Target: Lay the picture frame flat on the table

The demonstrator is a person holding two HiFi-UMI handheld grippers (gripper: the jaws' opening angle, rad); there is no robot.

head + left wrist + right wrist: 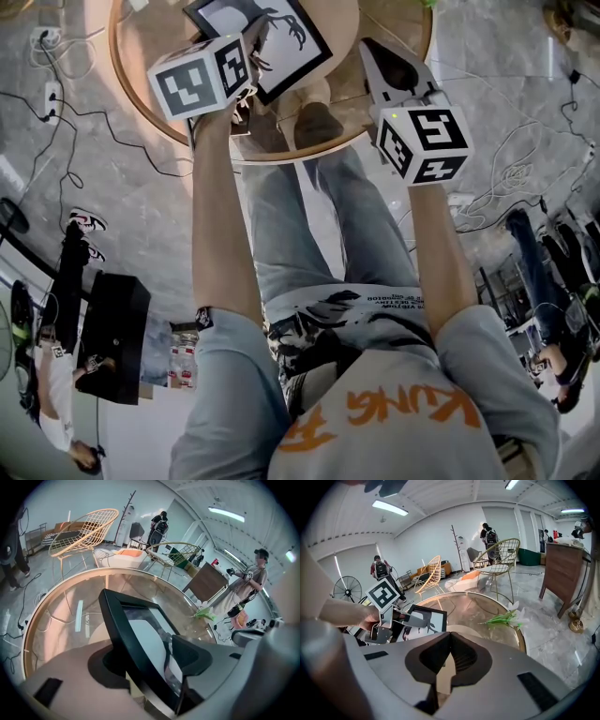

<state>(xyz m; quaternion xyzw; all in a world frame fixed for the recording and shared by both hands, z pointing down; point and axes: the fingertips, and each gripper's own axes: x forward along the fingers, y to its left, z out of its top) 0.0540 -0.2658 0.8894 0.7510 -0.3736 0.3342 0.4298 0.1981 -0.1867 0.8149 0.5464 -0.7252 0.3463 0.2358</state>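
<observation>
Over the glass table (141, 103), the picture frame (295, 52) is flanked, unpinched, by the spread jaws of the left gripper (145, 660). The jaws of the right gripper (450, 653) are pressed together on nothing.

Person wore a pale grey-blue short-sleeved T-shirt (375, 422) with orange lettering, light blue jeans (309, 234) and a dark brown shoe (319, 124). The grey plastic left tongs (255, 56) and right tongs (380, 56) each had a white cube (200, 77) printed with black square markers, pretty chunky.
</observation>
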